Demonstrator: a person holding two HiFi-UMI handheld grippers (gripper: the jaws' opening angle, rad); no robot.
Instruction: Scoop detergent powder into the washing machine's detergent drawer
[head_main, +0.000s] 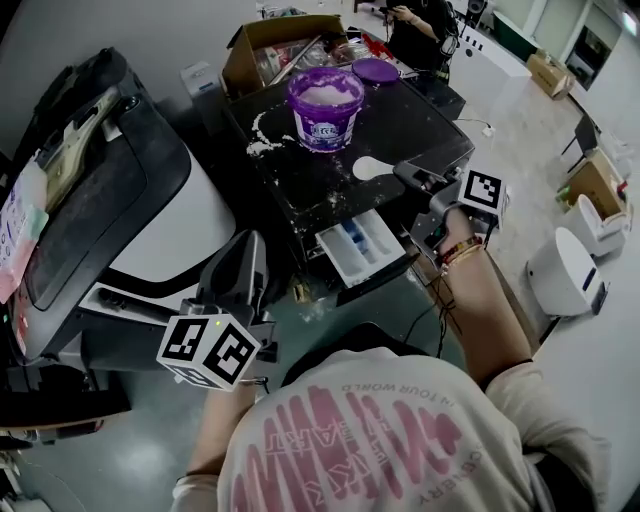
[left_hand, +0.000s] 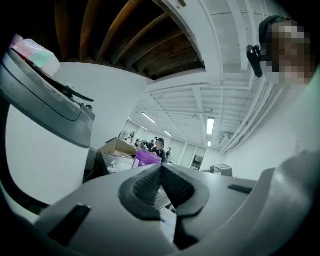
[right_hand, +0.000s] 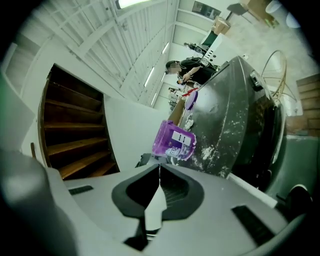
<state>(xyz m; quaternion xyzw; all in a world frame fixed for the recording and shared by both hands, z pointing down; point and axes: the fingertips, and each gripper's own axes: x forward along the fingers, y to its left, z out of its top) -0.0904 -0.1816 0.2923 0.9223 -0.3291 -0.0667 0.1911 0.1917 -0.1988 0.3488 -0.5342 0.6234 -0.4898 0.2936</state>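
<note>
Far left in the head view stands a large white and grey appliance (head_main: 120, 200). At lower left the left gripper (head_main: 243, 250) points up the frame; its fingers (left_hand: 145, 187) are pressed together with nothing between them. At upper centre an open purple plastic tub of white detergent powder (head_main: 325, 105) stands upright on the black washing machine top (head_main: 410, 120), with spilled white powder (head_main: 262, 140) just left of it. Below, at centre, the white detergent drawer (head_main: 365, 250) is pulled out of the machine's front. Right of centre, a white plastic scoop (head_main: 372, 168) lies over the top's near edge. The right gripper (head_main: 404, 172) has its fingers (right_hand: 175, 187) clamped narrowly on the scoop's handle.
</note>
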